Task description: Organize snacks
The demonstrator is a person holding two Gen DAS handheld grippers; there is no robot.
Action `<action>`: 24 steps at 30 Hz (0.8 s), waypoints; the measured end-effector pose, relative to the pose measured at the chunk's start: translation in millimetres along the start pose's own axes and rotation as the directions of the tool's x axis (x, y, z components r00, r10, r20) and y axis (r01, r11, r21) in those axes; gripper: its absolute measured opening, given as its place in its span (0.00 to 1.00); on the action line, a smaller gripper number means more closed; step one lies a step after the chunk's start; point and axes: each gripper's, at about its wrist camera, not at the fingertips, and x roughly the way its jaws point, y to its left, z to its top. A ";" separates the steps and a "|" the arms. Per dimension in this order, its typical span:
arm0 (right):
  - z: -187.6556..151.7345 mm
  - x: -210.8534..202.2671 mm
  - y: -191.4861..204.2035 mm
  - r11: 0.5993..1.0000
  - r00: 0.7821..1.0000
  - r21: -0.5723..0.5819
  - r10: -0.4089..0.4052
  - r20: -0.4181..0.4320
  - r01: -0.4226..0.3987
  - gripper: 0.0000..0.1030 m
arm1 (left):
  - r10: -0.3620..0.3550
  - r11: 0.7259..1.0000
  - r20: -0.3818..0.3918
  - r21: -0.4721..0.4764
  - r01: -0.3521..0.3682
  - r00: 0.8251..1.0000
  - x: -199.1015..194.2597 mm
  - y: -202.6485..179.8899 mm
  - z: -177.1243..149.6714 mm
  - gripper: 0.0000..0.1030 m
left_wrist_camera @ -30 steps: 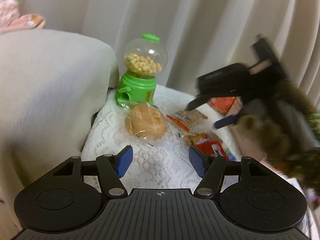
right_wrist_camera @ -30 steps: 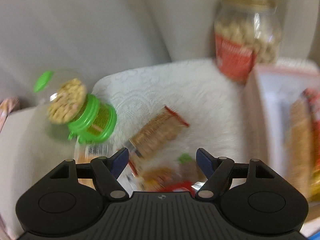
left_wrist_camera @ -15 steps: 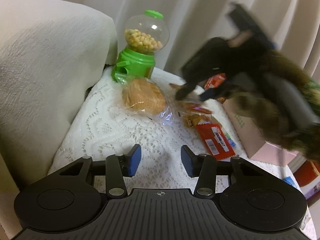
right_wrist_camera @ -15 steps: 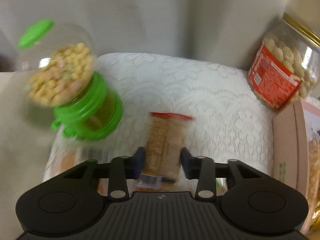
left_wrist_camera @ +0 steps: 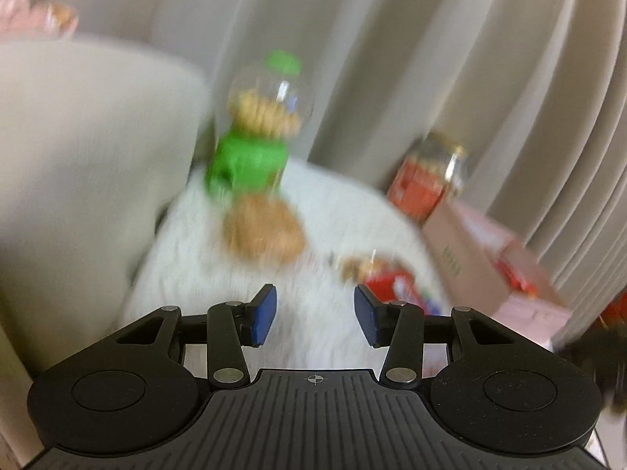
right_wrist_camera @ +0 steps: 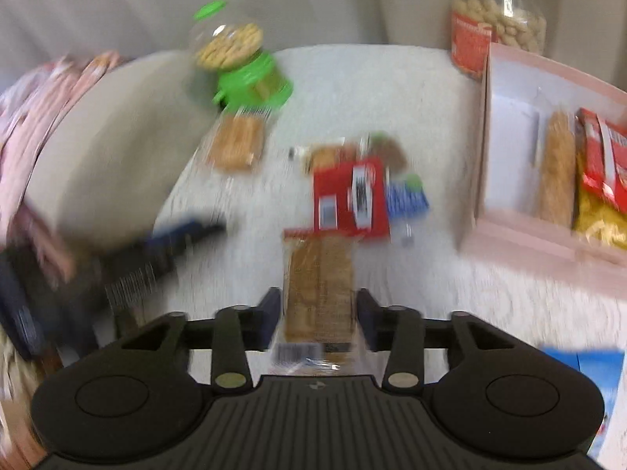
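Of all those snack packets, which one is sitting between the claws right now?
The long clear-wrapped brown cracker packet, between the right gripper fingers as its jaws open. The red packet and round cookie bag lie loose on the white lace cloth.

A pale curtain [left_wrist_camera: 392,39] hangs behind a cream cushion [left_wrist_camera: 90,164] and pink fabric [right_wrist_camera: 27,117].

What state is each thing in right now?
Left gripper: open, empty.
Right gripper: jaws opening, brown cracker packet between them.
Green candy dispenser: upright, capped.
Clear peanut jar: upright, lidded.
Pink cardboard box: open, holding snacks.
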 end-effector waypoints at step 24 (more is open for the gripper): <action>-99.9 -6.2 -5.8 0.969 0.924 -0.125 -0.160 0.347 0.214 0.76 | 0.290 0.953 -0.205 0.148 -0.263 0.935 112.4 -16.7 56.9 0.67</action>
